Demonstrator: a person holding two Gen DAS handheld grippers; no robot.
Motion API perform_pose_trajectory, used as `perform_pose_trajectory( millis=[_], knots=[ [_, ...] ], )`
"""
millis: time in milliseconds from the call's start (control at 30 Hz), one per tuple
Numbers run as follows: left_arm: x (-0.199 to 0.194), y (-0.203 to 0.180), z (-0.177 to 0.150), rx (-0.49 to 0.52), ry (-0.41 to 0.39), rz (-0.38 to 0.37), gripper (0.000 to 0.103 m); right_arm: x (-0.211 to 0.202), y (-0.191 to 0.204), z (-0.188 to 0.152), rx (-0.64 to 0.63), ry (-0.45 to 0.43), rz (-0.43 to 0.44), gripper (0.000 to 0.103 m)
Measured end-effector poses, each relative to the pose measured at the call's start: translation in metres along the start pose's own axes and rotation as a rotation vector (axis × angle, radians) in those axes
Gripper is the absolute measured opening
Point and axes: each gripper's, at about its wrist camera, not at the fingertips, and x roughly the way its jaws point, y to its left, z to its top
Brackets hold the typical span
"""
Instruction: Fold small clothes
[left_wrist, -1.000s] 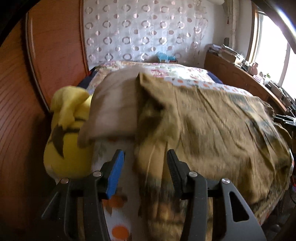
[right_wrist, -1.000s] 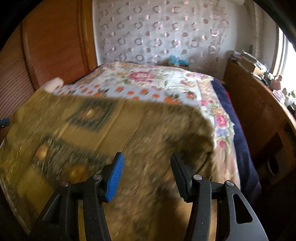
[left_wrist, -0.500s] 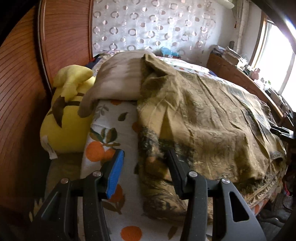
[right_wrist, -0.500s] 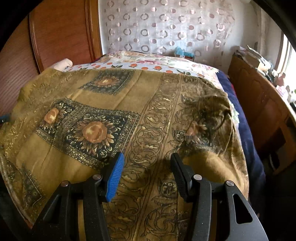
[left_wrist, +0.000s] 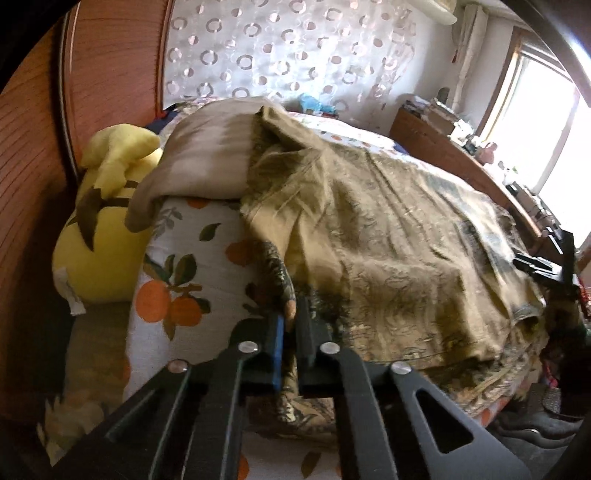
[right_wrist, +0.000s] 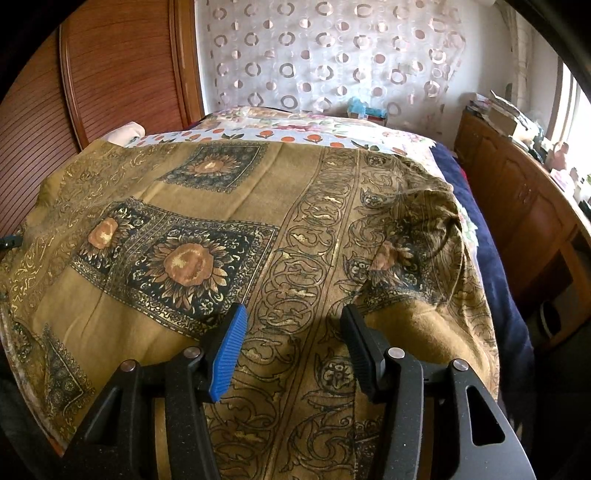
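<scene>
A large olive-gold patterned cloth (left_wrist: 388, 229) with dark sunflower squares lies spread over the bed; it also fills the right wrist view (right_wrist: 229, 236). My left gripper (left_wrist: 290, 325) is shut on a near left corner of the cloth at the bed's edge. My right gripper (right_wrist: 291, 343) is open just above the cloth's near right part, with nothing between its fingers. The right gripper also shows at the right edge of the left wrist view (left_wrist: 546, 266).
A yellow plush toy (left_wrist: 99, 236) and a beige pillow (left_wrist: 207, 162) lie at the head of the bed by the wooden headboard (left_wrist: 44, 147). An orange-print sheet (left_wrist: 184, 280) covers the mattress. A wooden cabinet (right_wrist: 517, 206) runs along the right side.
My left gripper has closed on the cloth's corner; it was open before. The right gripper stays open and has settled over the cloth, which now lies still.
</scene>
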Motion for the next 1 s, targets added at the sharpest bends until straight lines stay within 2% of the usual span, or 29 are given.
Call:
perform_pose_trajectory(
  millis=[133, 300, 433, 533, 767, 1000],
  knots=[
    [-0.021, -0.023, 0.013, 0.040, -0.071, -0.051, 0.003, 0.000, -0.001, -0.001, 0.001, -0.001, 0.002, 0.056],
    [-0.047, -0.079, 0.046, 0.138, -0.176, -0.145, 0.002, 0.000, -0.001, -0.001, 0.003, 0.000, 0.001, 0.056],
    [-0.048, -0.129, 0.074, 0.226, -0.220, -0.216, 0.002, -0.008, -0.004, -0.001, 0.003, -0.010, -0.007, 0.056],
    [-0.042, -0.163, 0.091, 0.280, -0.233, -0.272, 0.002, -0.024, -0.010, -0.002, 0.027, -0.047, 0.011, 0.056],
    [-0.029, -0.247, 0.121, 0.401, -0.231, -0.384, 0.002, -0.071, -0.026, -0.004, 0.037, -0.124, -0.020, 0.056],
    [-0.022, -0.297, 0.128, 0.459, -0.207, -0.423, 0.003, -0.105, -0.031, -0.008, 0.046, -0.186, -0.028, 0.056]
  ],
)
